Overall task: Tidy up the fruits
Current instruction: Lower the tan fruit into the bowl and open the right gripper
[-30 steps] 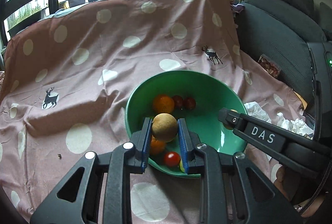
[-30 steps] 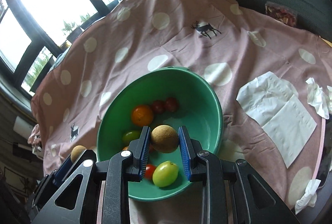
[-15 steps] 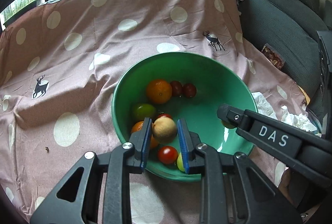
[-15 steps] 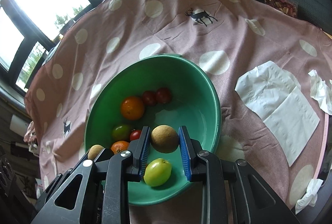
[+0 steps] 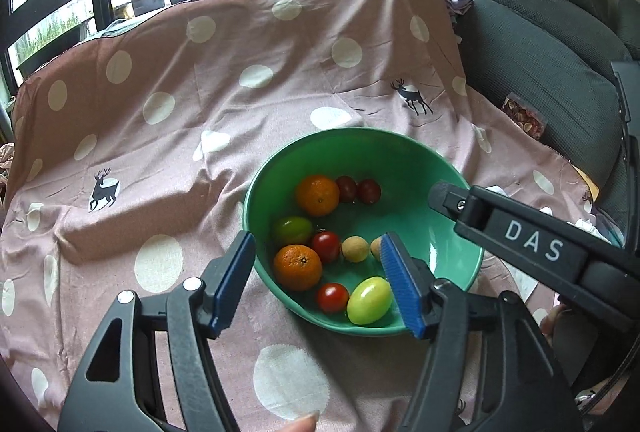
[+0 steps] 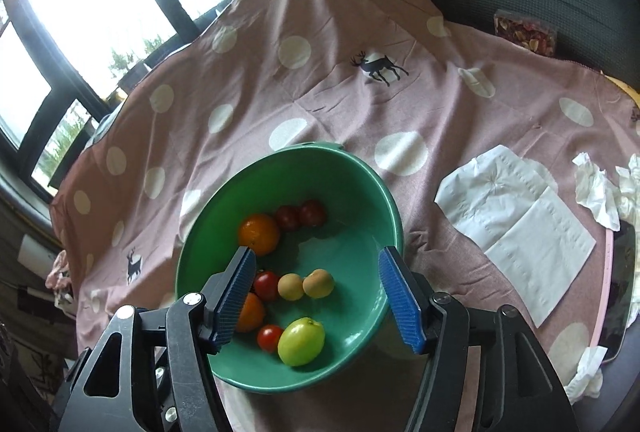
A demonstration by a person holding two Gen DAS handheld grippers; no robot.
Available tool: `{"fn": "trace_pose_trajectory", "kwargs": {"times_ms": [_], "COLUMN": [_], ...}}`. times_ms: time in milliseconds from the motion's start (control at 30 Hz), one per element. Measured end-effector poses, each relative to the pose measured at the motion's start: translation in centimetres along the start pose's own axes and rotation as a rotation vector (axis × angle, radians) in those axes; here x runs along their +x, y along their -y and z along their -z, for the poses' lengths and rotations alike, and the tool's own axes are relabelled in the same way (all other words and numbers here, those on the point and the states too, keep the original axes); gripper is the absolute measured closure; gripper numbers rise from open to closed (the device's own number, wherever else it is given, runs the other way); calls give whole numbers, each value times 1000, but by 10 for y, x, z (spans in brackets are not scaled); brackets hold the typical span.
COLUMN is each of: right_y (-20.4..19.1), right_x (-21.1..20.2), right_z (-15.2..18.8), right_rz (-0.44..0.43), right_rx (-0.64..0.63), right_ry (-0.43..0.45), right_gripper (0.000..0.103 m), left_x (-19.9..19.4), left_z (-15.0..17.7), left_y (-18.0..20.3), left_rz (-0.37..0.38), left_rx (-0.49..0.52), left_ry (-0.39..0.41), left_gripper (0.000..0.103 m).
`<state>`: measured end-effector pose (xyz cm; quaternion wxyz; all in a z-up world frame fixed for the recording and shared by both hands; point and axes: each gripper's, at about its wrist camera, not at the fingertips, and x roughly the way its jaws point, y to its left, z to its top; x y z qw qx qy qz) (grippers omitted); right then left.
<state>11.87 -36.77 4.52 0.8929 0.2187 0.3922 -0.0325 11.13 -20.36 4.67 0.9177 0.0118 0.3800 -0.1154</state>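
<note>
A green bowl [image 5: 448, 168] [image 6: 360, 172] sits on the pink spotted cloth and holds several fruits: two oranges, red tomatoes, a green fruit and a yellow-green one [image 5: 369, 300] [image 6: 301, 341]. Two small tan round fruits [image 5: 355, 249] [image 6: 291, 286] lie side by side on the bowl's floor. My left gripper [image 5: 318, 280] hangs over the bowl's near rim, its jaws opening, nothing between the pads. My right gripper [image 6: 318, 296] hovers above the bowl, jaws opening too, with the tan fruits loose below them. The right gripper's body [image 5: 528, 244] shows in the left wrist view.
White paper napkins [image 6: 516, 228] lie on the cloth right of the bowl, with crumpled tissue [image 6: 600, 188] beyond. A dark grey sofa [image 5: 552, 44] stands at the right, a packet of snacks [image 6: 524, 32] on it. Windows lie behind the draped cloth.
Both grippers held a tan fruit each and have let go; the two fruits now lie in the bowl. Both sets of jaws have spread wide.
</note>
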Motion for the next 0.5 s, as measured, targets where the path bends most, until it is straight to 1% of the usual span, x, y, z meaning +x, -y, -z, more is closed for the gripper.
{"fn": "trace_pose_trajectory", "kwargs": {"times_ms": [200, 500], "right_y": [-1, -2], "right_x": [0, 0], "right_z": [0, 0], "right_rz": [21, 37], "right_rx": [-6, -12], "right_ry": [-3, -2], "right_gripper": [35, 34], "left_x": [-11, -13], "left_z": [-2, -1], "left_y": [-2, -6], "left_rz": [-2, -13], "left_rx": [-13, -26], "left_ry": [19, 21], "left_gripper": [38, 38]}}
